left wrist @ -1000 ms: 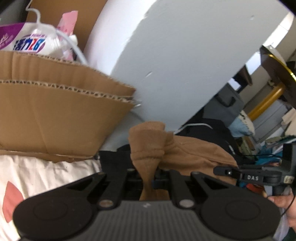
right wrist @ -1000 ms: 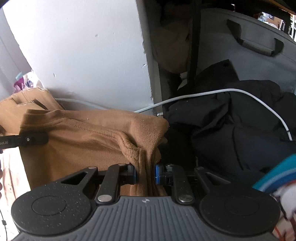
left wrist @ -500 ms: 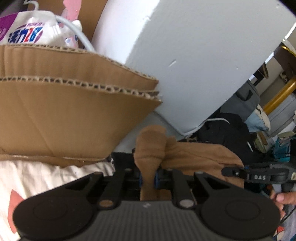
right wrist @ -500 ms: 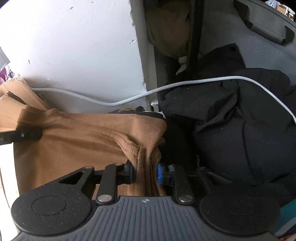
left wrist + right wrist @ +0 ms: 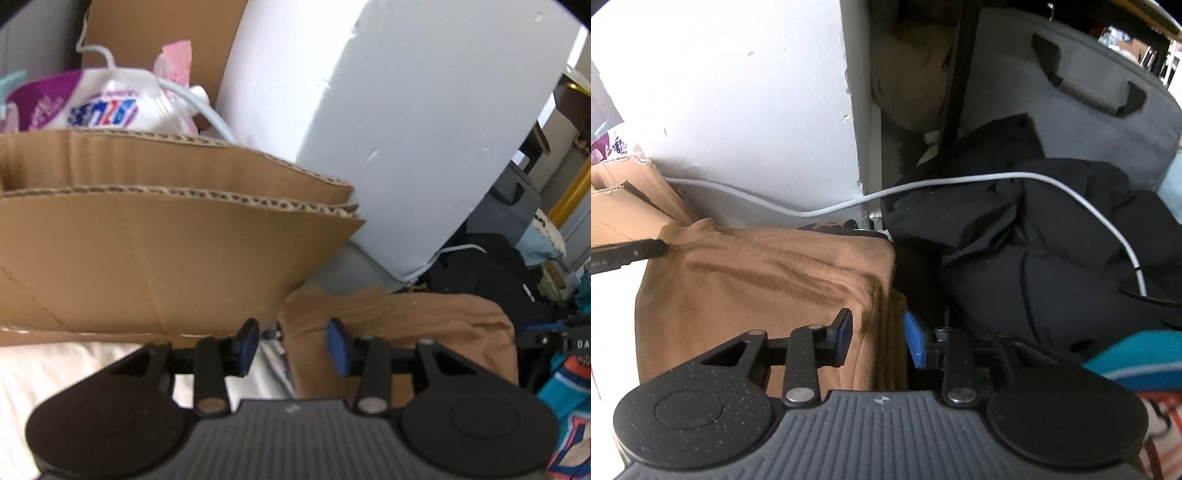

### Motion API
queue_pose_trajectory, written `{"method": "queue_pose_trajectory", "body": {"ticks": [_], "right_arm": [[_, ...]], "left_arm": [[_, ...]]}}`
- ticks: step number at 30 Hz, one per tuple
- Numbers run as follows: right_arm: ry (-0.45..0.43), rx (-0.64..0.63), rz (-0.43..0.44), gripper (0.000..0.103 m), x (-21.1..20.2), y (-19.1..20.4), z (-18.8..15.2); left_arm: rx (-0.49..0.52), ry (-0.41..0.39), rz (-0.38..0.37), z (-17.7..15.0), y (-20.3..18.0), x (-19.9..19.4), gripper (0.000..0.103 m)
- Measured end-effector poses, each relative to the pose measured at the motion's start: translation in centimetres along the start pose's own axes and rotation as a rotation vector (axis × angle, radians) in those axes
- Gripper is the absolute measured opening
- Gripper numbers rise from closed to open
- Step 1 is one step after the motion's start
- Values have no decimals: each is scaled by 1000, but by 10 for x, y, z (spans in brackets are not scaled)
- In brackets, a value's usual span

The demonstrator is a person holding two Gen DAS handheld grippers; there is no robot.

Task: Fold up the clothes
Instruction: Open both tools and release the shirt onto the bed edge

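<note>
Two handheld black two-finger grippers with blue pads are in view: the left gripper (image 5: 292, 345) and the right gripper (image 5: 877, 336), each with two fingers. One folded tan-brown knit garment (image 5: 768, 280) lies between them. One crumpled black jacket (image 5: 1027, 236) sits to its right. One white cable (image 5: 960, 182) crosses the jacket. Two edges of corrugated brown cardboard (image 5: 166, 251) stand one behind the other. One white and purple plastic packet with blue lettering (image 5: 99, 110) shows above them. One white foam board (image 5: 388, 122) leans behind. One grey suitcase with two dark handles (image 5: 1082, 92) stands at the back. One teal, orange and white garment (image 5: 569, 398) lies at the right edge.
</note>
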State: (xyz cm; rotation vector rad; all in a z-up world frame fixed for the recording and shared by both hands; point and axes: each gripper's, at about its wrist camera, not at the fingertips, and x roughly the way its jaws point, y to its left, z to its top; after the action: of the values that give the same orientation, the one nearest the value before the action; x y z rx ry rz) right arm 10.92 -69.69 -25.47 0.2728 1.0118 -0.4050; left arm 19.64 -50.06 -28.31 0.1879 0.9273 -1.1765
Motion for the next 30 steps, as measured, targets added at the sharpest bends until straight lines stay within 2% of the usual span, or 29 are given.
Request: {"method": "queue_pose_trajectory", "body": {"ticks": [1,7,11,18,21,23,26,30], "right_arm": [[-2,4,-2,27,-1,0,-1],[-10,42,5,27,13,-2,-5],[-19,58,-2,13,28,-4,0],[31,56,-13,12,53,-9,16],[54,74,-27,15,56,-8,18],[50,64,-39,33,53,-6,17],[63,51,-39,33,52,-7,15],[93,114,-2,33,53,-15,12]], "left_arm": [[-2,-1,-8,-2,0,-3,42],[-37,39,-65,-13,-3,-7,44],[-29,62,-77,-21,-8,-8,50],[-22,85,-60,-32,-8,-8,54],[-22,88,-62,-38,-8,-8,59],[-12,83,-58,-43,-10,-11,59],[-24,73,-62,-50,-14,-14,59],[-20,77,-76,-61,-19,-17,59]]}}
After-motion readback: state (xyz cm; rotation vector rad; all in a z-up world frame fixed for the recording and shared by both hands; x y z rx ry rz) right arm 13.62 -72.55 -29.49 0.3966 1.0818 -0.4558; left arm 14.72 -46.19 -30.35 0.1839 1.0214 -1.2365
